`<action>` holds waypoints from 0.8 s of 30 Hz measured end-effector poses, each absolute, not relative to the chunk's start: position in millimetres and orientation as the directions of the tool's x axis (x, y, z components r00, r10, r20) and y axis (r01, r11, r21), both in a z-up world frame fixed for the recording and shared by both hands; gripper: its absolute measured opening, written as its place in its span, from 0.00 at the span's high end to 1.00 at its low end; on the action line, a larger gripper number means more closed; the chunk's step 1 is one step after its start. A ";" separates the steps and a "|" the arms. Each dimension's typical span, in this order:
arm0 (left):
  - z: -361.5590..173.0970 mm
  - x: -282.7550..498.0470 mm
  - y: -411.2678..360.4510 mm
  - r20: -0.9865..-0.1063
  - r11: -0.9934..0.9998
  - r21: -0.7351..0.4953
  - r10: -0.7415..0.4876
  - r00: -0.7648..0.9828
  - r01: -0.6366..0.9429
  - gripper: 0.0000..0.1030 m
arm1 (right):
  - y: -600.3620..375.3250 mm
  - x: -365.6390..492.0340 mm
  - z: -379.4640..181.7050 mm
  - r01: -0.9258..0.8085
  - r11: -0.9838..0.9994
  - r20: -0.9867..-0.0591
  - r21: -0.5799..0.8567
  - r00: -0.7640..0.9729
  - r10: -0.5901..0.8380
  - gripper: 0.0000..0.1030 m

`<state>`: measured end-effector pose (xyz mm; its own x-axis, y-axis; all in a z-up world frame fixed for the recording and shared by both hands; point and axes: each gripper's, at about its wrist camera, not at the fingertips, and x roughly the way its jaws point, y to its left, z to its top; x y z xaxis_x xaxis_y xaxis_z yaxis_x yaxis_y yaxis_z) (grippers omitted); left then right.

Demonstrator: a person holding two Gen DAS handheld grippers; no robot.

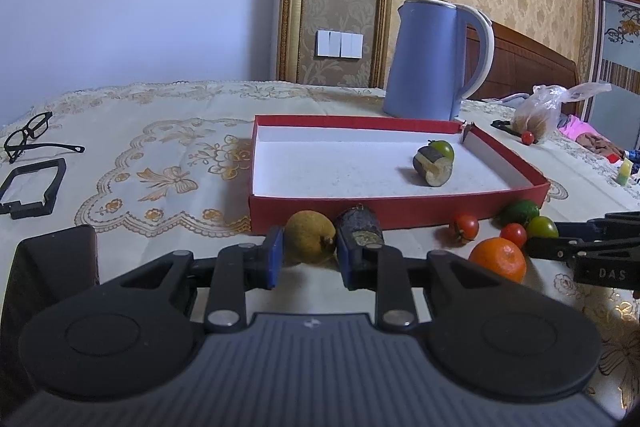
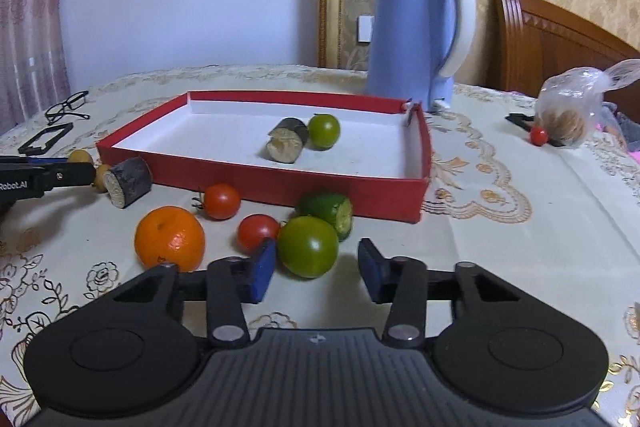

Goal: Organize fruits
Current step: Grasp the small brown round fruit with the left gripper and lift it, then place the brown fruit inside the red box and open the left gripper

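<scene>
Through the right wrist camera I saw my right gripper (image 2: 316,273) with its jaws spread around a round green tomato (image 2: 308,246) on the lace-covered worktop (image 2: 500,267). Behind it stood a shallow red cardboard box (image 2: 280,187) holding another green tomato (image 2: 324,131).

Both wrist views sit low, close before the red box (image 1: 400,213) (image 2: 280,187), facing the blue kettle (image 1: 428,59) (image 2: 412,35); the left views from its near-left, the right from its near-right.
</scene>
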<state>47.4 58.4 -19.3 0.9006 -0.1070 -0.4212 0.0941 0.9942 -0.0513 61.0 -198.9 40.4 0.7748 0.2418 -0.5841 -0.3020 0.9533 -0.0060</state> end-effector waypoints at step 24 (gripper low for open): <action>10.3 61.2 43.4 -0.384 0.993 -0.008 -0.109 0.917 0.115 0.75 | -221.0 31.3 51.9 -0.293 0.953 -0.507 0.076 0.812 0.290 0.68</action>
<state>61.2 43.4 10.3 0.9167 -0.1092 -0.3843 0.1151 0.9933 -0.0077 31.3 -221.0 51.9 0.8116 0.2902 -0.5070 -0.2932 0.9530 0.0761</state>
